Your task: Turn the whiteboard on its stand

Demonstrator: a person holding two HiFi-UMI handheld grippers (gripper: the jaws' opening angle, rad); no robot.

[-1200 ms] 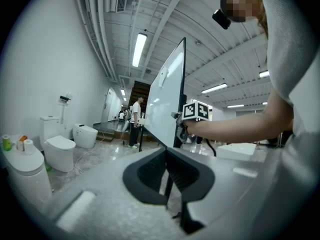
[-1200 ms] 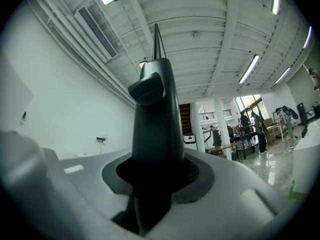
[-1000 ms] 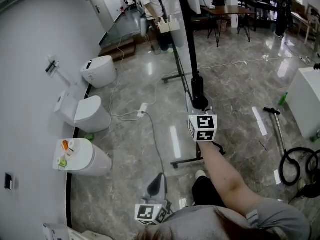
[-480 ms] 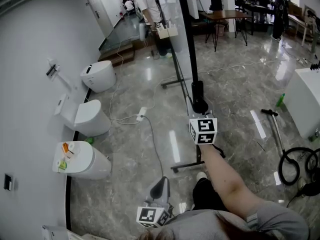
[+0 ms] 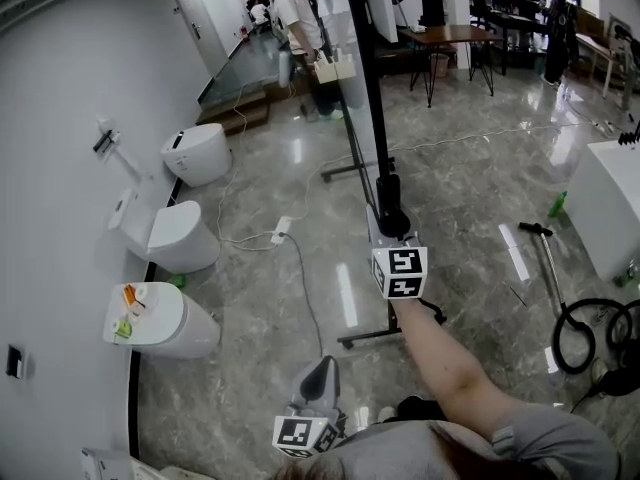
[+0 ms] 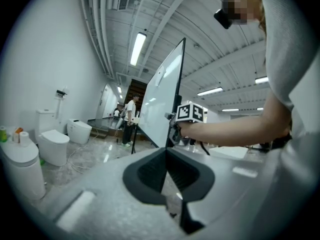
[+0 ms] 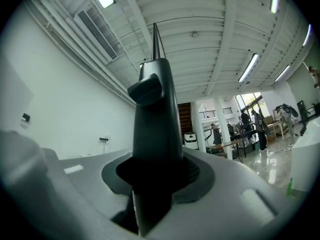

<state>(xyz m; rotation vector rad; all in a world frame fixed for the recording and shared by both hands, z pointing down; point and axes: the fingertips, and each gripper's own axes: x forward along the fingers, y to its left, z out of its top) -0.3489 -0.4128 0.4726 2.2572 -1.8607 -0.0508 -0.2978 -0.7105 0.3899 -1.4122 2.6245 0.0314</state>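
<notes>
The whiteboard (image 5: 368,88) stands edge-on to me in the head view, a thin black-framed panel on a wheeled stand (image 5: 368,336). My right gripper (image 5: 389,228) is shut on the black end of its frame (image 7: 154,114), which fills the gap between the jaws in the right gripper view. The left gripper view shows the board's white face (image 6: 160,96) tilted, with the right gripper (image 6: 173,130) at its near edge. My left gripper (image 5: 318,370) hangs low near my body, well short of the board. It is shut with nothing in it (image 6: 165,170).
Three white toilets (image 5: 175,240) stand along the left wall. A power strip and cable (image 5: 282,230) trail across the marble floor left of the stand. A vacuum hose (image 5: 580,330) and a white cabinet (image 5: 612,208) are at the right. A person (image 5: 295,8) and a table (image 5: 460,33) are far behind.
My right gripper and the board end that it holds have drifted a little nearer to me. A shoe seen below my right arm has gone from view.
</notes>
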